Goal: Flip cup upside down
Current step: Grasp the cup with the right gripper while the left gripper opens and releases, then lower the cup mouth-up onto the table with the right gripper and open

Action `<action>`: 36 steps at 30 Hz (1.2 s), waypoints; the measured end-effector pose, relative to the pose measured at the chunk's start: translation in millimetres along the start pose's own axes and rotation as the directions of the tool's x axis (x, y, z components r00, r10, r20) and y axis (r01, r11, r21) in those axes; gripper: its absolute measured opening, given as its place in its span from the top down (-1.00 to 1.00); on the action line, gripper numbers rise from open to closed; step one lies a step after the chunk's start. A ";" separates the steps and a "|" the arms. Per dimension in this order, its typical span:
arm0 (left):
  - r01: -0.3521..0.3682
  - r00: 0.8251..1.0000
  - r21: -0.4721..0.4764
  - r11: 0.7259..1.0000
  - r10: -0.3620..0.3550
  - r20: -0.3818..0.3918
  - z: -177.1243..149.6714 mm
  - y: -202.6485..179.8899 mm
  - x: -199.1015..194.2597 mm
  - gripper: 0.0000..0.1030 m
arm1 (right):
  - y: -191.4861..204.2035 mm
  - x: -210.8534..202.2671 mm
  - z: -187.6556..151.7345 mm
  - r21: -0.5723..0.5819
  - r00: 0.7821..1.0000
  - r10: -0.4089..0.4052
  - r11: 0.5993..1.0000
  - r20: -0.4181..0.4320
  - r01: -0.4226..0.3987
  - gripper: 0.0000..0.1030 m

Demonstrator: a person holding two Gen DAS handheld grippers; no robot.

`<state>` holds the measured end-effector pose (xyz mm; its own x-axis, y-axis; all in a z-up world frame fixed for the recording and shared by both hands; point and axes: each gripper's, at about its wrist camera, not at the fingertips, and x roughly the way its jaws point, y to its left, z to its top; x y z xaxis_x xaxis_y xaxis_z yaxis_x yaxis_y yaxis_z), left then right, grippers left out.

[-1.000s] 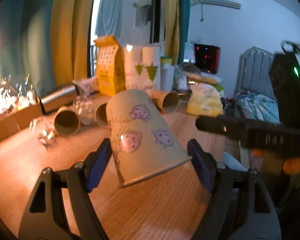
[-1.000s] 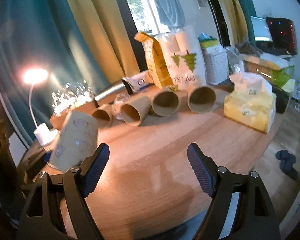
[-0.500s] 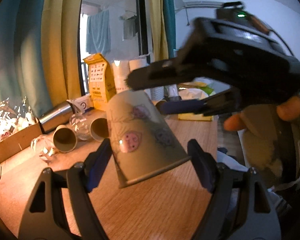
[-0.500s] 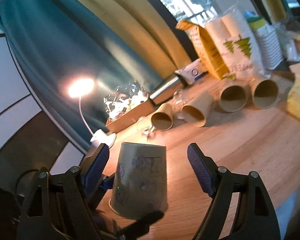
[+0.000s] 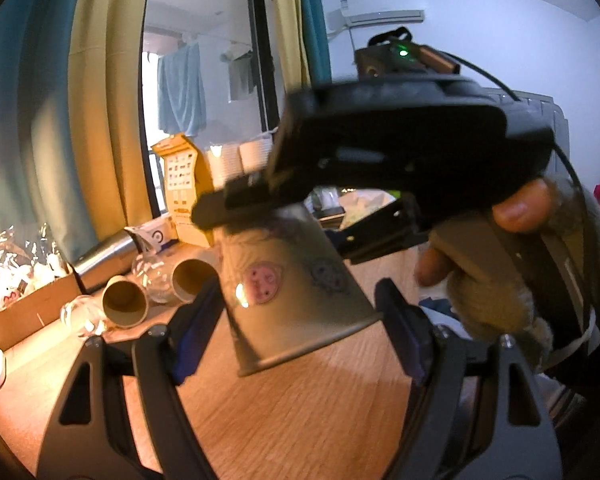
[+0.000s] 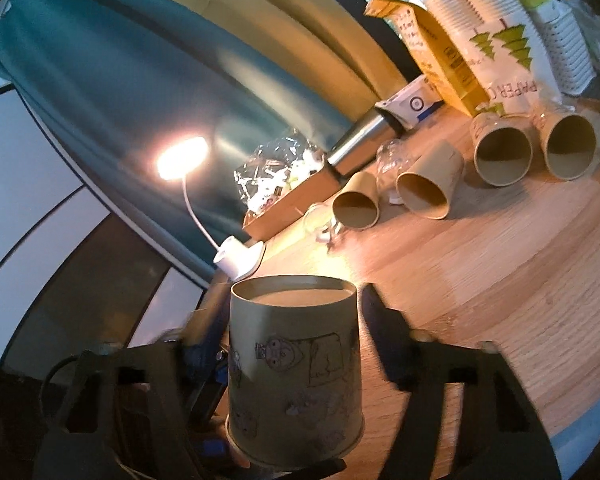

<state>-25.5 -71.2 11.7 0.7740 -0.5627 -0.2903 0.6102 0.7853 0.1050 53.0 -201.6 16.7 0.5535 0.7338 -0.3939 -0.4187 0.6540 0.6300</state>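
Right claw (image 5: 220,216) hides the cup (image 5: 296,292) top; its contact is perhaps blurred; left fingertips (image 6: 204,340) smeared
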 end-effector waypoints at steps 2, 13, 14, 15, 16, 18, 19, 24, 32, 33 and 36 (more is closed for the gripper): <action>-0.002 1.000 -0.009 1.000 0.002 -0.004 0.1 1.5 0.7 -0.54 | 0.2 2.1 1.1 -0.008 1.000 -0.001 1.000 -0.009 0.001 -0.17; -0.037 0.996 -0.086 0.996 0.030 -0.079 -0.8 11.7 12.2 -0.64 | -5.1 20.1 25.7 -0.061 0.997 -0.070 0.996 0.028 0.071 -0.16; -0.040 0.996 -0.095 0.995 0.033 -0.084 -1.0 13.2 12.3 -0.64 | -6.7 19.8 31.1 -0.078 0.993 -0.104 0.991 0.061 0.108 -0.16; -0.044 0.996 -0.102 0.994 0.035 -0.085 -1.5 14.5 11.8 -0.64 | -8.1 18.4 35.1 -0.098 0.984 -0.147 0.983 0.099 0.156 -0.16; -0.051 0.995 -0.109 0.993 0.042 -0.086 -1.8 16.1 11.8 -0.64 | -10.2 17.2 39.0 -0.115 0.971 -0.196 0.970 0.138 0.212 -0.16; -0.068 0.995 -0.126 0.990 0.057 -0.087 -2.2 19.5 10.3 -0.64 | -21.6 16.3 44.2 -0.120 0.953 -0.244 0.956 0.181 0.267 -0.16; -0.073 0.994 -0.135 0.988 0.061 -0.088 -2.5 21.0 9.5 -0.64 | -30.1 17.7 44.7 -0.116 0.944 -0.266 0.949 0.194 0.291 -0.16; -0.147 0.987 -0.211 0.966 0.128 -0.102 -5.4 36.4 5.7 -0.64 | -60.3 29.3 29.4 -0.113 0.916 -0.349 0.920 0.197 0.375 -0.16; -0.250 0.964 -0.337 0.908 0.198 -0.180 -15.7 71.0 10.9 -0.64 | -42.6 51.3 9.2 -0.248 0.887 -0.405 0.856 0.224 0.453 -0.17; -0.252 0.963 -0.341 0.906 0.199 -0.182 -16.6 72.2 11.1 -0.64 | -40.7 55.3 8.2 -0.262 0.885 -0.410 0.849 0.220 0.459 -0.17; -0.251 0.963 -0.341 0.906 0.198 -0.183 -15.9 71.7 9.6 -0.64 | -39.5 66.9 5.7 -0.282 0.888 -0.420 0.843 0.187 0.458 -0.17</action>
<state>23.1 -16.2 1.3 0.8352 -0.3390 -0.4331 0.3007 0.9408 -0.1566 110.6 -179.3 -30.7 0.8022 0.3423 -0.4892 -0.3020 0.9394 0.1621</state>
